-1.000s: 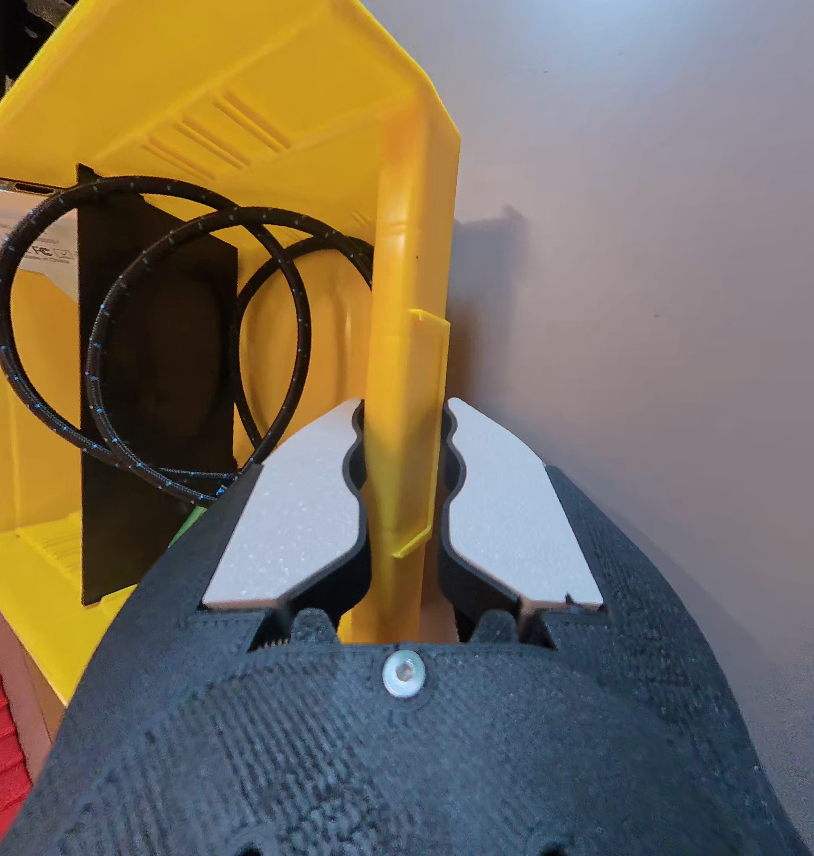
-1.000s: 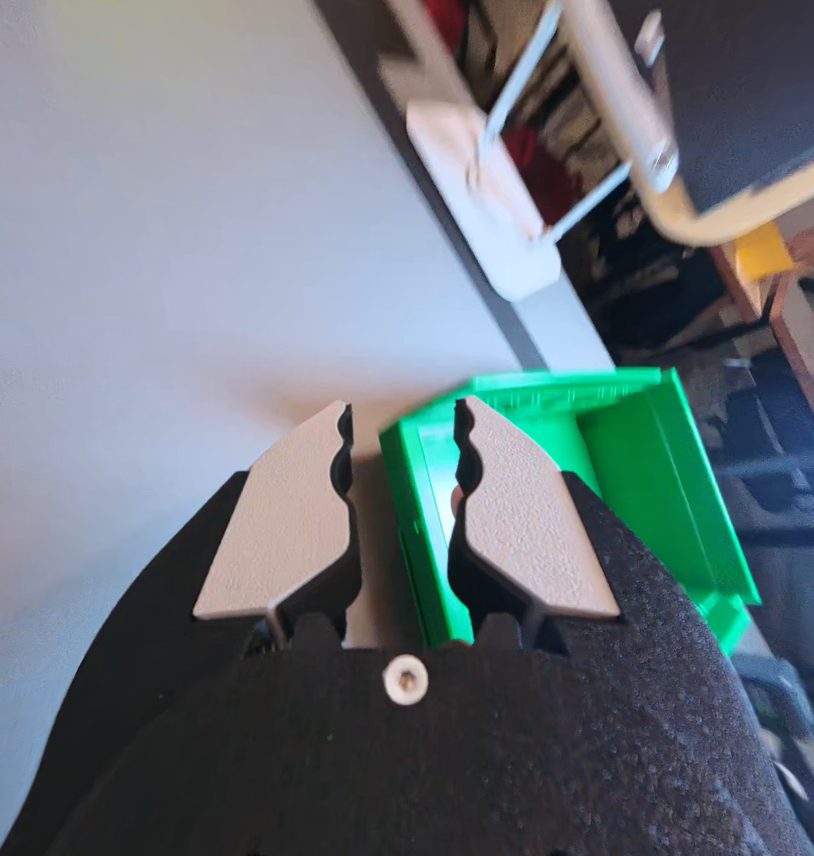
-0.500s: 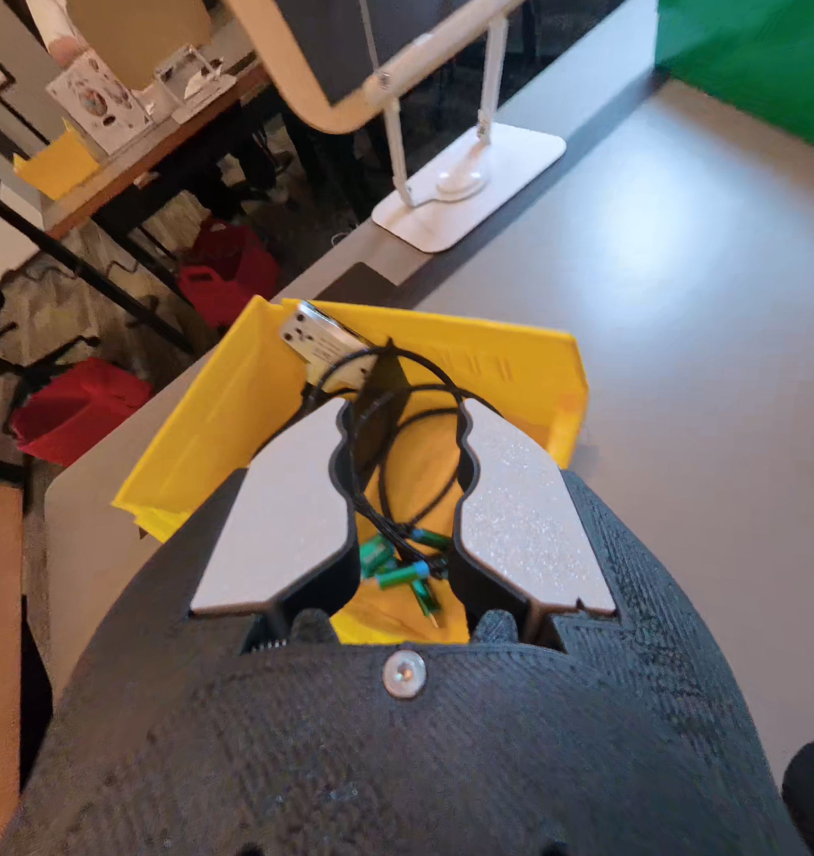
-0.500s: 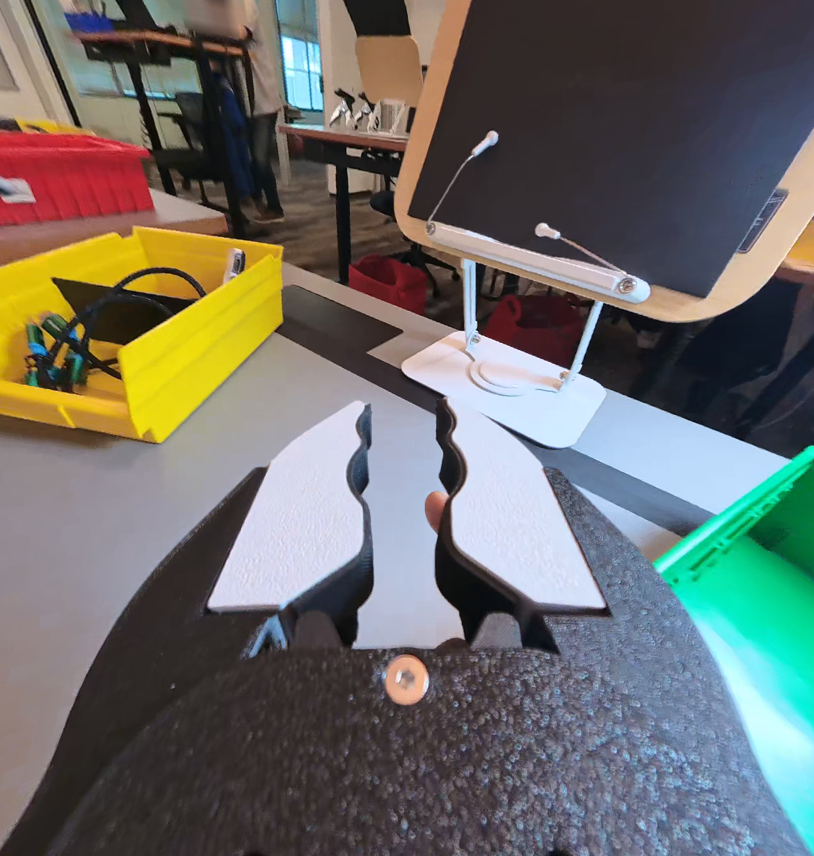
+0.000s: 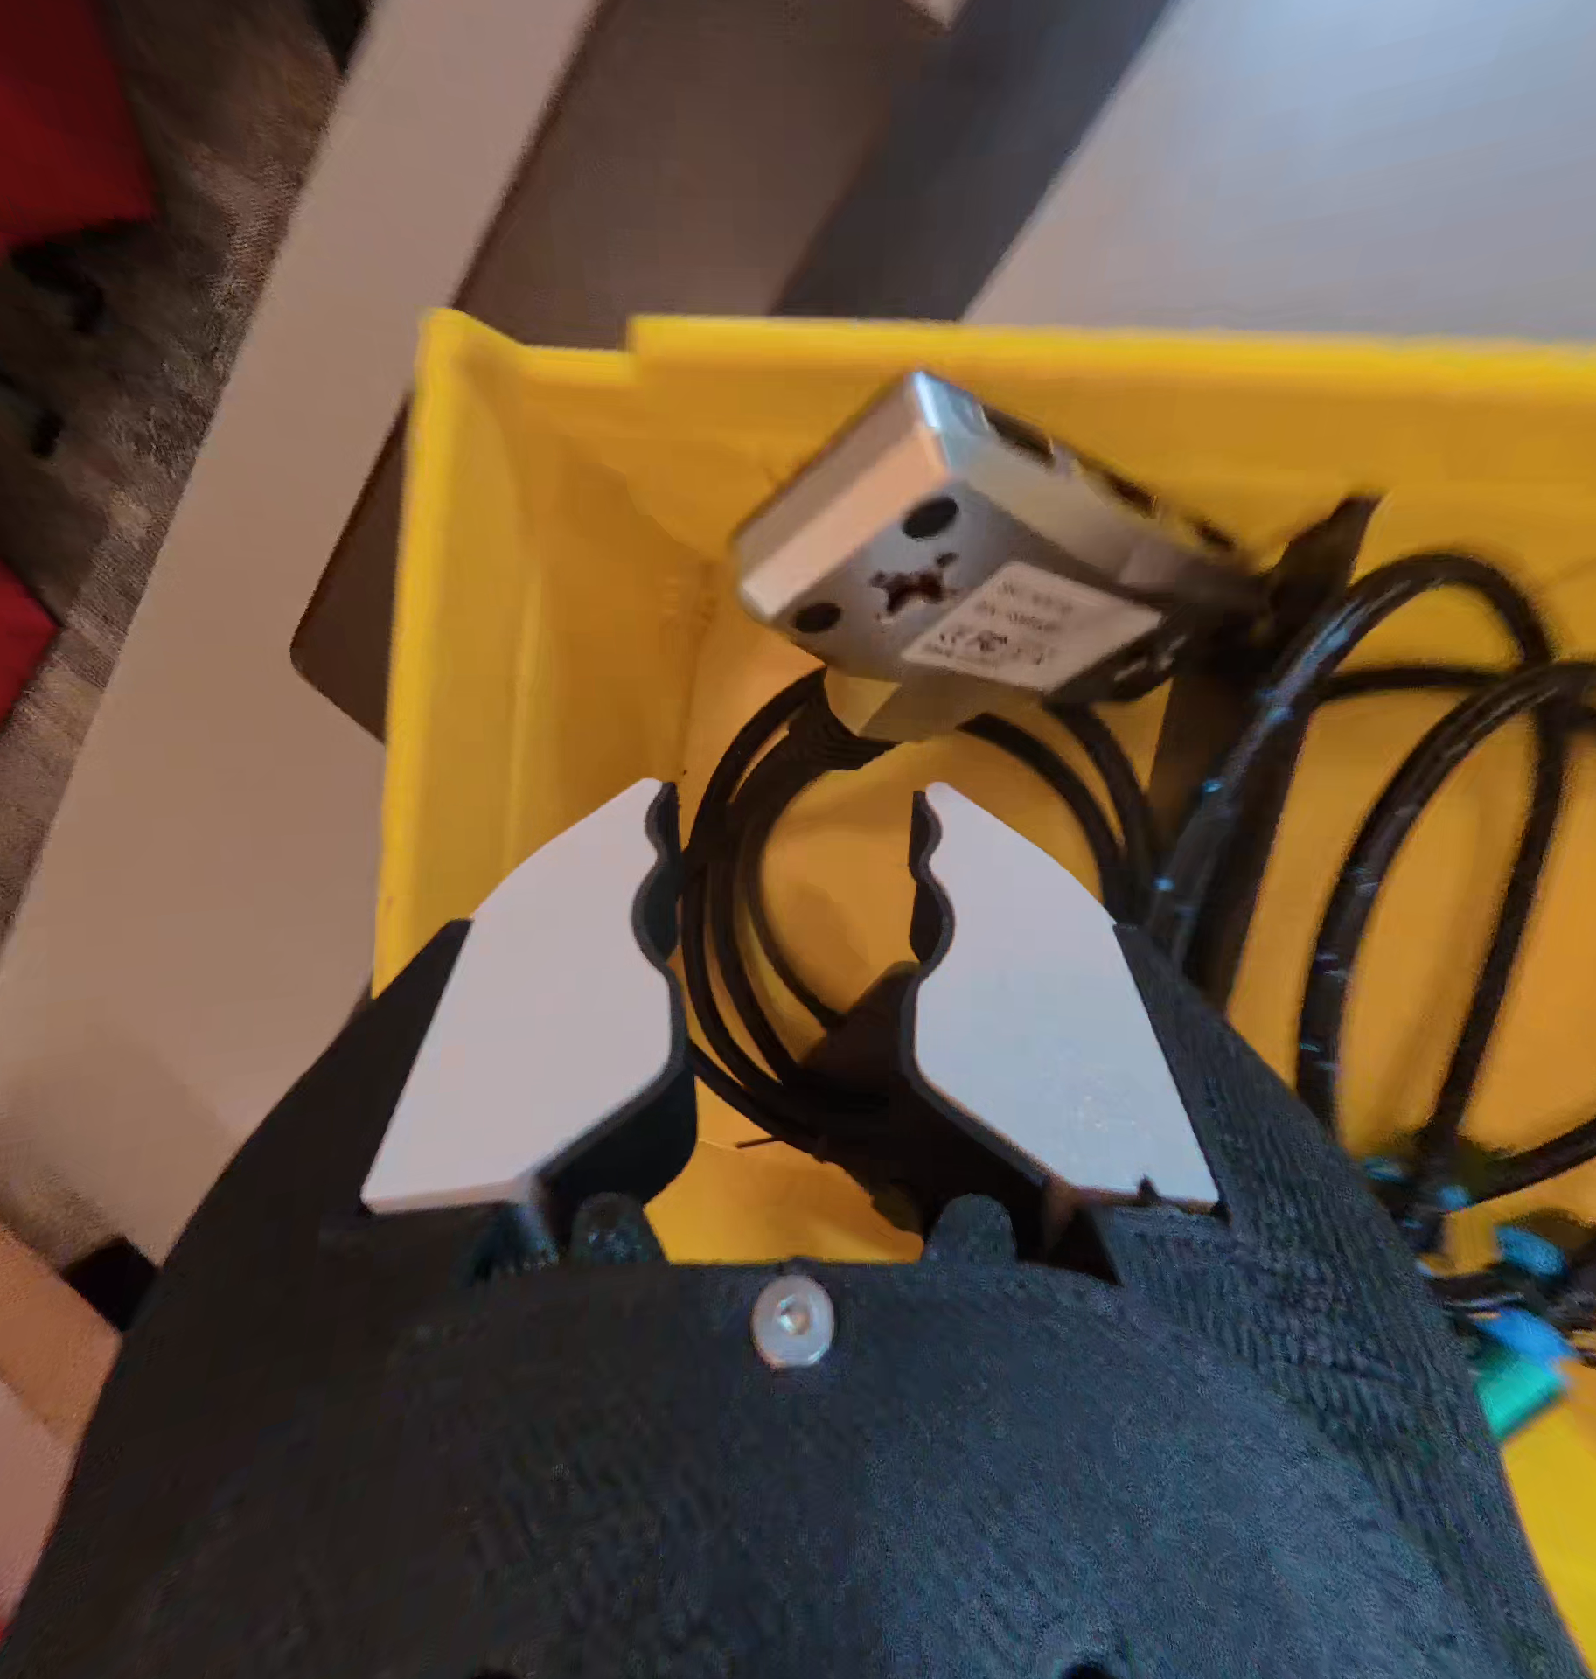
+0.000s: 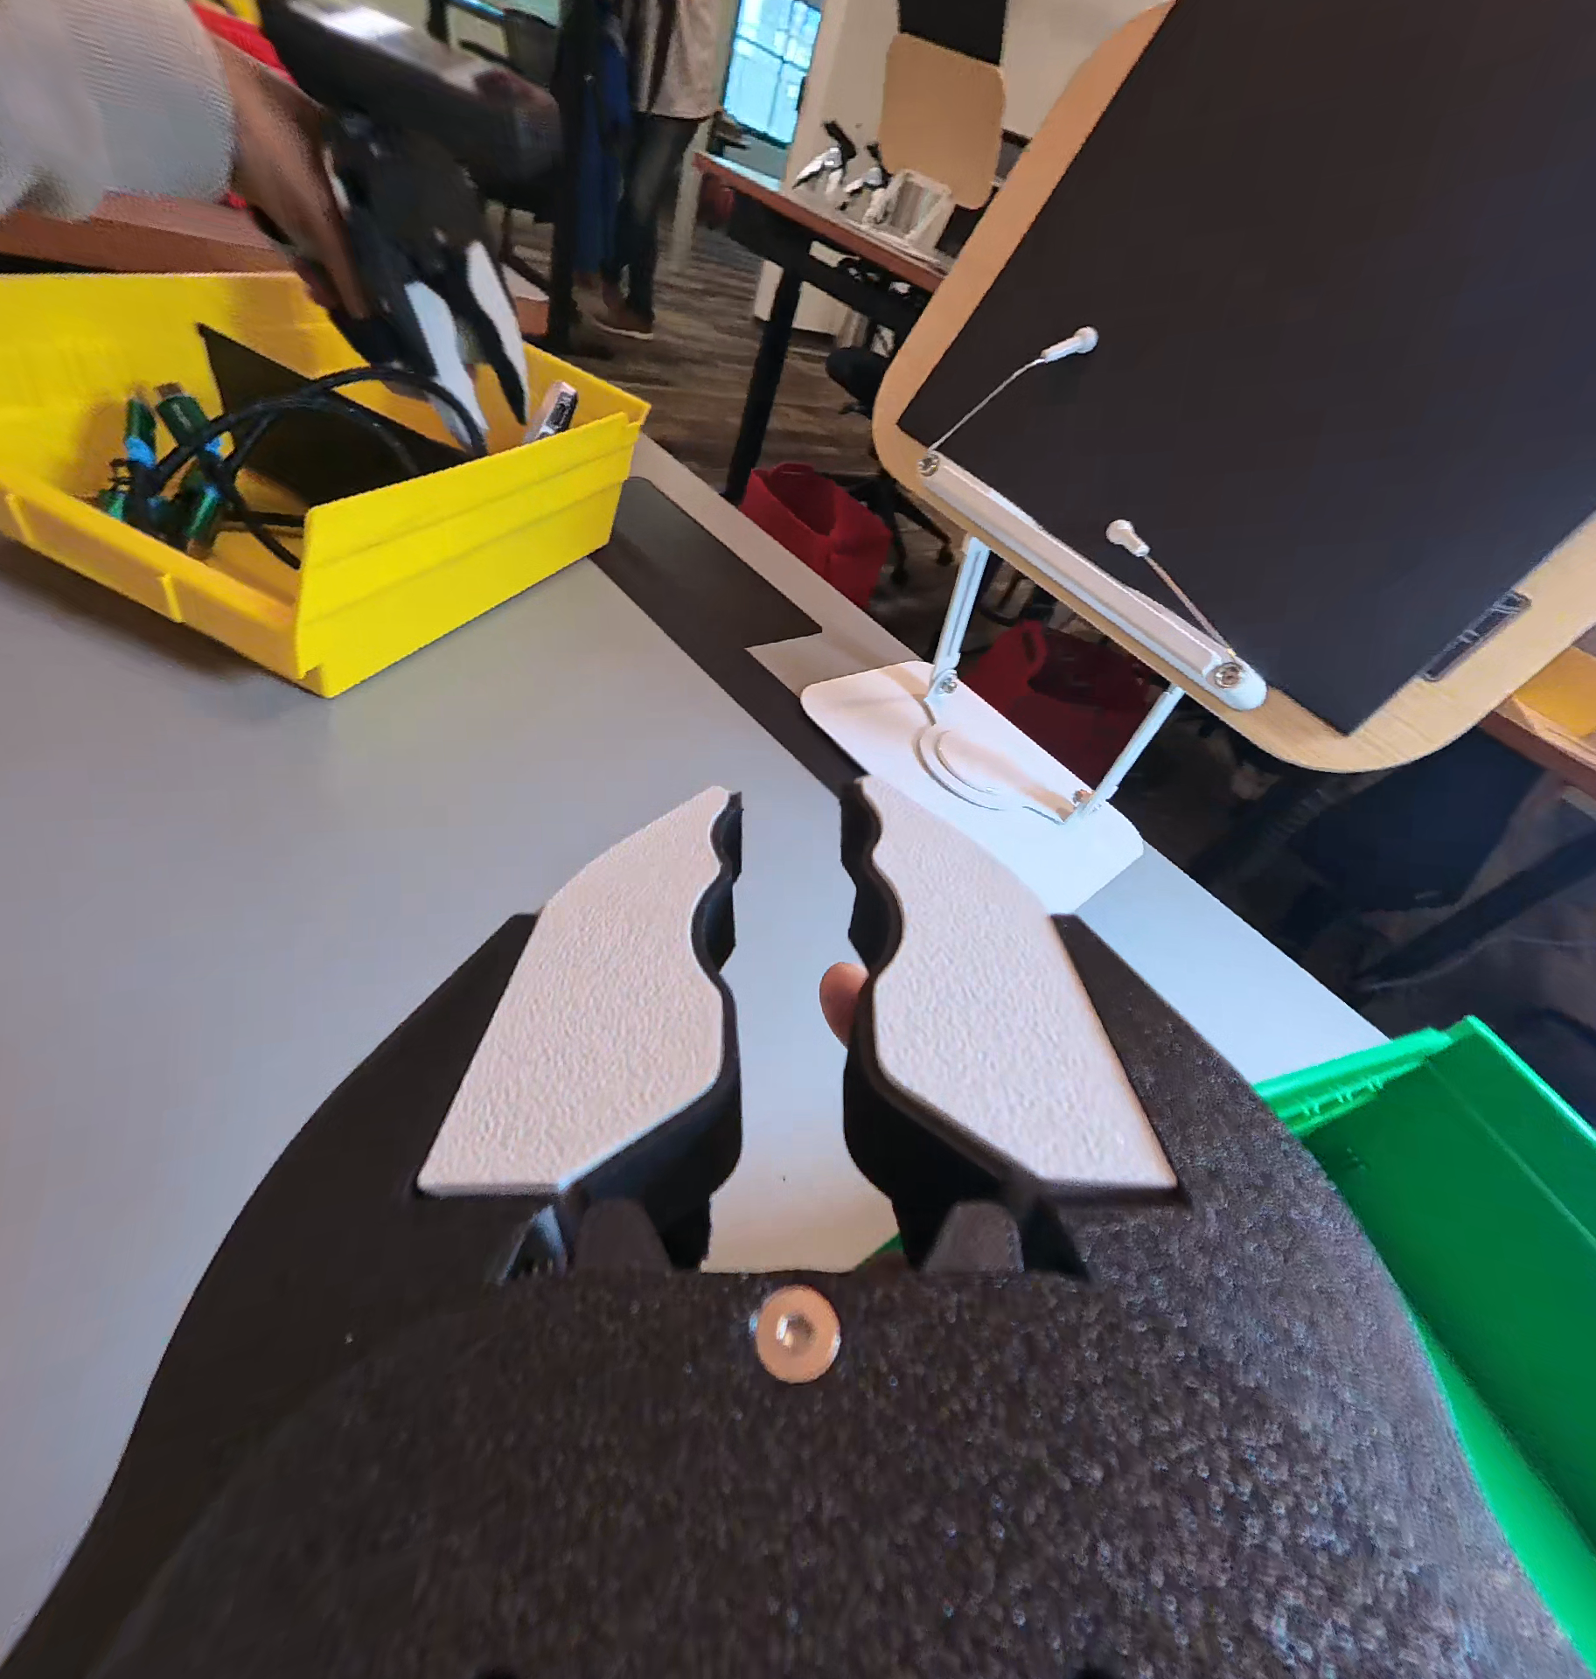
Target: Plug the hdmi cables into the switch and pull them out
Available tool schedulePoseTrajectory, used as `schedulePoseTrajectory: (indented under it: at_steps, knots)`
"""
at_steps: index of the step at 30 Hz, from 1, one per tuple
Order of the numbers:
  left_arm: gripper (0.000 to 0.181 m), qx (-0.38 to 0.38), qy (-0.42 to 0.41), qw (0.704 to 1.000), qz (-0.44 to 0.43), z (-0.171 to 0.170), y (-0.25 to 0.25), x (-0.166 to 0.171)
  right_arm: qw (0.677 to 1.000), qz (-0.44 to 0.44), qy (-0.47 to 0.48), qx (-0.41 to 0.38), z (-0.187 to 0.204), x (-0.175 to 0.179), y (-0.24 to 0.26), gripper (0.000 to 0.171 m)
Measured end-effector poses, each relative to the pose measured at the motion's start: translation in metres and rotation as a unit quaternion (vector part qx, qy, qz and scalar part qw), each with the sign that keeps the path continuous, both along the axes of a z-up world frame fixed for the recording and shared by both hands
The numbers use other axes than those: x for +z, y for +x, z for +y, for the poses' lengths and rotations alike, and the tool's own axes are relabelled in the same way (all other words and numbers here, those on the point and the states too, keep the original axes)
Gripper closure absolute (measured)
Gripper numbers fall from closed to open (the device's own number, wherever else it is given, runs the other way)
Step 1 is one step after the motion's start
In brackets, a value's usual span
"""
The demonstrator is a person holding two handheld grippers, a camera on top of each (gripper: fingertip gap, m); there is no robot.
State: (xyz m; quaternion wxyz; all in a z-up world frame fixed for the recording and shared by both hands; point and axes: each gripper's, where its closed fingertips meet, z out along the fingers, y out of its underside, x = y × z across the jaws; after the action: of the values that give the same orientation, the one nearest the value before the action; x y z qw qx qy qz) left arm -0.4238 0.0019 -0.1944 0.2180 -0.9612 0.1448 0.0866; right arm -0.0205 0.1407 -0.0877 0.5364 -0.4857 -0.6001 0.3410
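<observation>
A silver HDMI switch [image 5: 939, 563] leans against the far wall inside a yellow bin [image 5: 539, 563], with coiled black braided HDMI cables [image 5: 1375, 818] beside and below it. Their green and blue plugs [image 5: 1521, 1345] lie at the bin's near right. My left gripper [image 5: 794, 818] is open and empty, lowered into the bin just short of the switch, over a black cable loop. In the right wrist view the bin [image 6: 394, 563], the switch [image 6: 553, 409], the plugs [image 6: 167, 454] and the left gripper [image 6: 467, 354] show at the far left. My right gripper [image 6: 789, 809] is open and empty above the grey table [image 6: 321, 863].
A green bin [image 6: 1457, 1181] sits at the table's right, close beside my right gripper. A black board on a white stand [image 6: 985, 772] stands at the table's far edge. A black divider [image 6: 312, 436] lies in the yellow bin. A person's hand and sleeve [image 6: 94, 118] hold the left gripper. There is about 45 cm between the tips of the two grippers.
My left gripper has dropped down into the yellow bin and closed in on the switch. My right gripper has shifted a little, with the green bin now farther to its right.
</observation>
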Motion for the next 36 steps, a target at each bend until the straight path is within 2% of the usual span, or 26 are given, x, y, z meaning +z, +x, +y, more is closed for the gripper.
schedulePoseTrajectory:
  at_steps: [1, 6, 8, 9, 12, 15, 18, 20, 23, 27, 29, 31, 33, 36]
  knots:
    - [0.132, -0.025, -0.013, 1.000, 0.010, 0.001, 0.001, -0.008, 1.000, -0.001, -0.004, 0.008, 0.000, 0.000, -0.002, 0.151]
    - [0.124, -0.080, -0.041, 0.996, -0.009, 0.014, 0.004, -0.029, 0.999, 0.007, -0.037, 0.039, -0.005, 0.000, -0.013, 0.151]
    - [0.134, -0.094, -0.062, 0.994, -0.016, 0.013, 0.007, -0.042, 0.998, 0.008, -0.043, 0.040, -0.005, -0.002, -0.014, 0.151]
    - [0.147, -0.104, -0.066, 0.992, -0.009, 0.012, 0.008, -0.046, 0.998, 0.008, -0.042, 0.037, -0.003, -0.002, -0.013, 0.151]
    - [0.150, -0.096, -0.033, 0.995, 0.013, 0.015, 0.004, -0.037, 0.999, 0.009, -0.037, 0.019, 0.008, -0.002, -0.008, 0.153]
    - [0.154, -0.073, 0.031, 0.996, 0.049, 0.013, -0.005, 0.005, 0.998, 0.026, -0.049, 0.006, 0.018, 0.004, -0.002, 0.154]
    - [0.155, -0.026, 0.102, 0.988, 0.116, 0.009, -0.016, 0.070, 0.997, 0.044, -0.057, -0.007, 0.026, 0.013, 0.001, 0.156]
    - [0.156, 0.019, 0.173, 0.969, 0.174, 0.008, -0.022, 0.126, 0.996, 0.059, -0.066, -0.011, 0.027, 0.020, 0.003, 0.156]
    - [0.155, 0.051, 0.271, 0.931, 0.241, 0.004, -0.002, 0.209, 0.995, 0.078, -0.065, -0.010, 0.022, 0.034, 0.007, 0.157]
    - [0.155, 0.027, 0.362, 0.886, 0.290, 0.003, 0.061, 0.289, 0.993, 0.107, -0.055, -0.004, 0.011, 0.057, 0.012, 0.157]
    - [0.157, -0.005, 0.392, 0.870, 0.299, 0.006, 0.100, 0.312, 0.991, 0.124, -0.051, 0.005, 0.002, 0.068, 0.015, 0.157]
    - [0.154, -0.041, 0.428, 0.862, 0.266, 0.011, 0.147, 0.323, 0.988, 0.145, -0.041, 0.018, -0.009, 0.080, 0.017, 0.156]
    - [0.154, -0.087, 0.465, 0.853, 0.221, 0.017, 0.199, 0.323, 0.985, 0.165, -0.028, 0.041, -0.023, 0.092, 0.019, 0.152]
    - [0.156, -0.154, 0.503, 0.842, 0.118, 0.027, 0.278, 0.303, 0.976, 0.204, 0.001, 0.079, -0.051, 0.110, 0.023, 0.144]
